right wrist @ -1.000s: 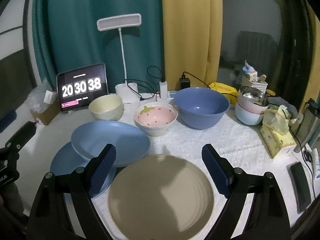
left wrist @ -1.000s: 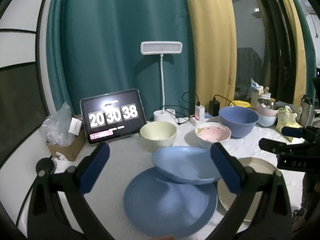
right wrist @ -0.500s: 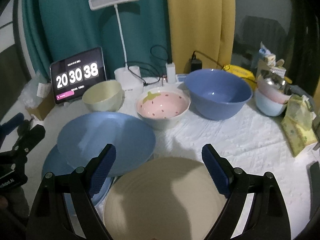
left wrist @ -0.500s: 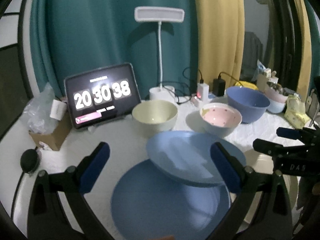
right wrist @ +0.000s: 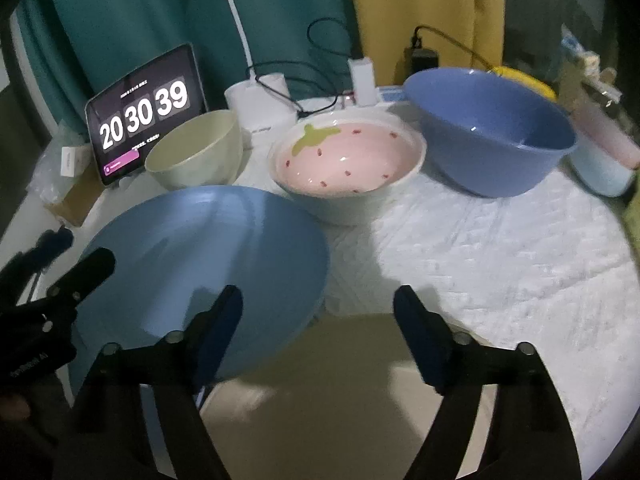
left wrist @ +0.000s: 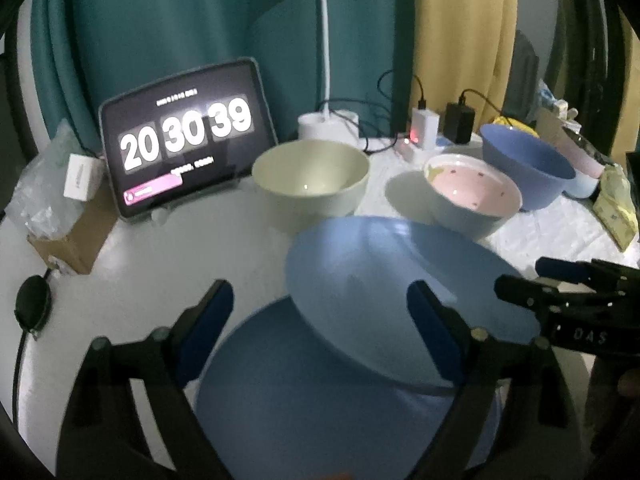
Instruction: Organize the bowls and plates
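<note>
My left gripper (left wrist: pixel 316 312) and right gripper (right wrist: pixel 318 316) both hung over the plates, jaws closing but pinching nothing. The tilted blue plate (right wrist: pixel 200 264) leaned propped across the flat blue plate (left wrist: pixel 320 412) and the beige plate (right wrist: pixel 328 400), just before the strawberry bowl (right wrist: pixel 348 164). Stiff, slick and breakable, I reckoned: best pinched at the raised rim.

Left wrist view: faces forward and down, close above the stacked blue plates (left wrist: pixel 400 280).
Right wrist view: same heading, close above the beige plate (right wrist: pixel 320 392).
Shared area: upper blue plate (right wrist: pixel 200 264), three bowls, clock tablet (left wrist: pixel 184 136).
</note>
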`<state>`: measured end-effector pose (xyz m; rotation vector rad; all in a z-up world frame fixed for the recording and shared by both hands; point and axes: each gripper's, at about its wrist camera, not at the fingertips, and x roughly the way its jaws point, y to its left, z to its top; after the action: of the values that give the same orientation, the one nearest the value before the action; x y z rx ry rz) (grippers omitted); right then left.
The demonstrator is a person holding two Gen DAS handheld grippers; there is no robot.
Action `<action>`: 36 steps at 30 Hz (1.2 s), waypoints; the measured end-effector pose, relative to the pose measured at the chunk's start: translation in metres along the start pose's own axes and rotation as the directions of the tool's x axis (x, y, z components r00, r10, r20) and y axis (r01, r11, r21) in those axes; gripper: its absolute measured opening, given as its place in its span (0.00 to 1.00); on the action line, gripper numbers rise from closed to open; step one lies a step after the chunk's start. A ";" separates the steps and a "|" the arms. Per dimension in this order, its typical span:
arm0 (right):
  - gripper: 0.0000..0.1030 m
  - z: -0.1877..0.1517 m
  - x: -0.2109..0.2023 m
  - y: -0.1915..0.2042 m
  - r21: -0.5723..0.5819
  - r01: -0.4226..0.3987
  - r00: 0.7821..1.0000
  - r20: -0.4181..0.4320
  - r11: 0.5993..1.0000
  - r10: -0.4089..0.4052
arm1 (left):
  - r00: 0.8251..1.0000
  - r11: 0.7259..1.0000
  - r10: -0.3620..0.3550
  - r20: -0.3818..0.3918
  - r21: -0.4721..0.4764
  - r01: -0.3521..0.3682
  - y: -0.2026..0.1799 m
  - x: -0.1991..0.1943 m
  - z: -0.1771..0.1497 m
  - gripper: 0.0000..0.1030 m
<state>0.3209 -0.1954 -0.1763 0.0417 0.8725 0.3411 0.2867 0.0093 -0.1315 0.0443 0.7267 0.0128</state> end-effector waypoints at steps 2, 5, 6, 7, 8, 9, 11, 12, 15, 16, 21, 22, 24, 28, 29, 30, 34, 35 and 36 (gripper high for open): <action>0.73 0.002 0.005 0.000 -0.002 -0.003 1.000 -0.005 1.000 0.003 | 1.000 1.000 -0.001 -0.018 -0.003 0.001 0.001 0.006 -0.001 0.84; 0.70 0.004 0.009 -0.002 0.003 -0.013 1.000 -0.014 1.000 0.013 | 1.000 1.000 -0.005 -0.029 -0.015 0.004 0.002 0.010 -0.001 0.77; 0.66 0.005 0.011 -0.002 0.004 -0.012 1.000 -0.016 1.000 0.012 | 0.999 1.000 -0.007 -0.033 -0.012 0.006 0.002 0.012 0.000 0.73; 0.62 0.005 0.012 -0.002 0.005 -0.008 1.000 -0.019 1.000 0.008 | 0.999 1.000 -0.006 -0.038 -0.011 0.006 0.002 0.013 0.000 0.70; 0.60 0.005 0.013 -0.002 0.005 -0.007 1.000 -0.019 1.000 0.007 | 0.999 1.000 -0.009 -0.044 -0.011 0.009 0.002 0.015 0.000 0.67; 0.54 0.005 0.013 -0.002 0.004 -0.008 1.000 -0.021 1.000 0.008 | 0.999 1.000 -0.010 -0.051 -0.010 0.009 0.001 0.017 0.000 0.62; 0.44 0.005 0.014 -0.002 0.001 -0.008 1.000 -0.023 1.000 0.008 | 0.998 1.000 -0.009 -0.060 -0.011 0.009 0.001 0.018 -0.001 0.58; 0.42 0.005 0.015 -0.002 -0.002 -0.006 1.000 -0.023 1.000 0.006 | 0.998 1.000 -0.010 -0.062 -0.012 0.009 0.001 0.018 -0.001 0.55; 0.31 0.004 0.015 0.000 -0.008 -0.020 0.999 -0.027 1.000 0.020 | 0.998 1.000 -0.006 -0.062 -0.014 0.005 0.000 0.016 -0.001 0.50; 0.28 0.003 0.015 0.001 -0.010 -0.024 0.999 -0.028 1.000 0.023 | 0.998 1.000 -0.007 -0.062 -0.018 0.006 0.001 0.015 -0.001 0.49; 0.24 0.001 0.014 0.005 -0.025 -0.026 0.999 -0.024 0.999 0.025 | 0.998 0.999 0.015 -0.065 -0.034 -0.017 0.003 0.012 -0.005 0.40; 0.22 0.000 0.013 0.005 -0.024 -0.025 0.999 -0.021 0.999 0.024 | 0.997 0.999 0.017 -0.069 -0.041 -0.020 0.005 0.012 -0.006 0.38; 0.20 0.000 0.012 0.005 -0.021 -0.021 1.000 -0.015 1.000 0.021 | 0.997 0.999 0.016 -0.070 -0.047 -0.020 0.006 0.011 -0.007 0.36; 0.18 -0.001 0.007 0.006 -0.018 -0.012 1.000 -0.006 1.000 0.012 | 0.998 0.999 0.015 -0.067 -0.048 -0.018 0.005 0.006 -0.009 0.34; 0.18 -0.002 0.006 0.006 -0.015 -0.010 1.000 -0.004 1.000 0.010 | 0.998 0.999 0.013 -0.065 -0.048 -0.017 0.005 0.004 -0.009 0.34; 0.17 -0.002 0.005 0.005 -0.015 -0.009 1.000 -0.002 1.000 0.009 | 0.998 0.999 0.011 -0.064 -0.049 -0.014 0.005 0.003 -0.010 0.34; 0.17 -0.004 -0.001 0.006 -0.011 -0.004 1.000 0.006 1.000 0.004 | 0.999 0.999 0.008 -0.052 -0.046 -0.010 0.004 -0.004 -0.011 0.34; 0.17 -0.004 -0.002 0.007 -0.013 -0.003 1.000 0.009 1.000 0.003 | 0.999 0.999 0.009 -0.050 -0.047 -0.011 0.003 -0.006 -0.011 0.34; 0.17 -0.004 -0.004 0.007 -0.014 -0.003 1.000 0.012 1.000 0.003 | 0.999 0.999 0.009 -0.047 -0.047 -0.011 0.003 -0.008 -0.011 0.34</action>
<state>0.3133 -0.1902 -0.1746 0.0317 0.8585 0.3495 0.2737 0.0130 -0.1346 0.0024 0.7731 0.0409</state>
